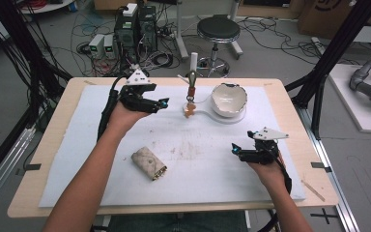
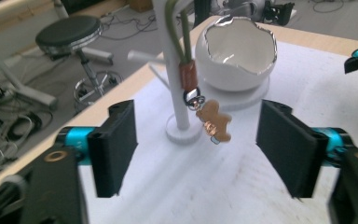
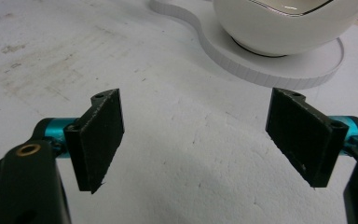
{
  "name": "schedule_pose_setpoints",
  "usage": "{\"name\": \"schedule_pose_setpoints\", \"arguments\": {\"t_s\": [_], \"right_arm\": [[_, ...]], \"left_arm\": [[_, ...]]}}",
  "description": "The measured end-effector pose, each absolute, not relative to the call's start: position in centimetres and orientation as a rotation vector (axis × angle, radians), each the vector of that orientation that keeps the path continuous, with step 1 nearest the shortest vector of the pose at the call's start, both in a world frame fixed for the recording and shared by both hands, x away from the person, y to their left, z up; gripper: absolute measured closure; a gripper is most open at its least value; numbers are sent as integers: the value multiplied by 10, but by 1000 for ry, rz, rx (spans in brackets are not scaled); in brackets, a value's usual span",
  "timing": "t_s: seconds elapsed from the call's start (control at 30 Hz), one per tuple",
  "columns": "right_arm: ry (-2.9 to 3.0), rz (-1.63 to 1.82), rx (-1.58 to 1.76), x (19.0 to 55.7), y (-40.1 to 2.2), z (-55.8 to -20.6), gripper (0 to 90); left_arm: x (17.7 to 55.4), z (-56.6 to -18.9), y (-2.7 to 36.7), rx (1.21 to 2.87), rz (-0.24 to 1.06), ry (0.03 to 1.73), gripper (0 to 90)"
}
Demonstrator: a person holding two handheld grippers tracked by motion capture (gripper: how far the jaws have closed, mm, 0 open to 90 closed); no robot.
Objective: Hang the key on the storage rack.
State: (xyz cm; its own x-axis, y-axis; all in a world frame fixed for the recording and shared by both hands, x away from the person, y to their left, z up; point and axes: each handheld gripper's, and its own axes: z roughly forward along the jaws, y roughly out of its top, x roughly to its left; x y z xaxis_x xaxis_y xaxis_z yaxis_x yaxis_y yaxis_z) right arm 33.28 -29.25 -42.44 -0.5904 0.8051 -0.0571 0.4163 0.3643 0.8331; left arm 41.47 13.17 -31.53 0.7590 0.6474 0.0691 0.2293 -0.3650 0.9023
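Observation:
A white stand rises at the back middle of the mat, and a gingerbread-shaped charm hangs from it on an olive cord with a brown sleeve. In the left gripper view the charm dangles beside the post, just beyond the gap of the jaws. My left gripper is open, just left of the charm, with nothing between its pads. A cracked-egg white bowl sits on the stand's flat base. My right gripper stands open and empty over the mat at the front right.
A rolled beige cloth pouch lies on the white foam mat at the front left of centre. Behind the table are a black stool, computer boxes and tangled cables on the floor. Black frame posts flank the table.

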Motion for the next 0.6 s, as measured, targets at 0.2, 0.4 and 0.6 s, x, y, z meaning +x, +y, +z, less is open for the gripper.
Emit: {"name": "schedule_pose_setpoints", "arguments": {"t_s": [0.2,0.4,0.6], "right_arm": [[2169,1131,1056,334,-292,-424,195],[2171,1129,1057,335,-291,-425,195],[2174,1130,1053,335,-289,-425,195]], "left_arm": [[398,-326,161,1909,503,688,245],[384,-341,181,1889,496,702,229],[373,-354,207,1831,473,747,229]]}}
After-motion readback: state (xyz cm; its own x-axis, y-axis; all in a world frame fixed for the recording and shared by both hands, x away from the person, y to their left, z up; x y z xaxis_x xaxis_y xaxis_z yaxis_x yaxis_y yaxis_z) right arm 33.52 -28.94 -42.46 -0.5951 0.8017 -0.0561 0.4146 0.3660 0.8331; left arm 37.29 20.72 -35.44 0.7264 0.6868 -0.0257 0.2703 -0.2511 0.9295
